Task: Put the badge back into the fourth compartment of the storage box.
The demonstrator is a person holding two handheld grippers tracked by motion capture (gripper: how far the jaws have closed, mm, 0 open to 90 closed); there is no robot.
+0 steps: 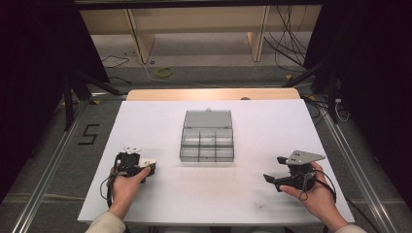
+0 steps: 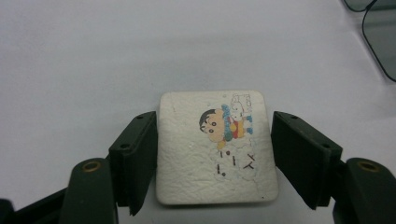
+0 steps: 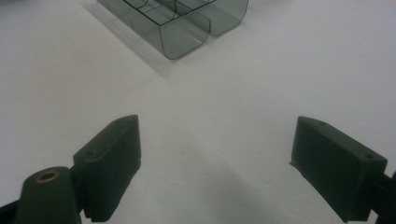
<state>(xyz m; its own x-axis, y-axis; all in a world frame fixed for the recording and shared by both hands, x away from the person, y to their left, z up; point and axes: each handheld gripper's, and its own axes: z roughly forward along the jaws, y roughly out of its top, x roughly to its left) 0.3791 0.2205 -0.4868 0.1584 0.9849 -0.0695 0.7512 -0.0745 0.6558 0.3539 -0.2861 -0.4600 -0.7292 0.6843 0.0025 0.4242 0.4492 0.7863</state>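
White table [image 1: 214, 194], left gripper [image 2: 212, 140] clamping eraser [image 2: 215, 147], near edge cut off

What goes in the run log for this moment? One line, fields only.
left gripper: shut on white eraser | right gripper: open, nothing between jaws | compartment box: lid open, mid-table

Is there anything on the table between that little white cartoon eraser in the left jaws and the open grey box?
Nothing visible. The white eraser sits clamped in the left gripper, and only bare white table lies between it and the compartment box.
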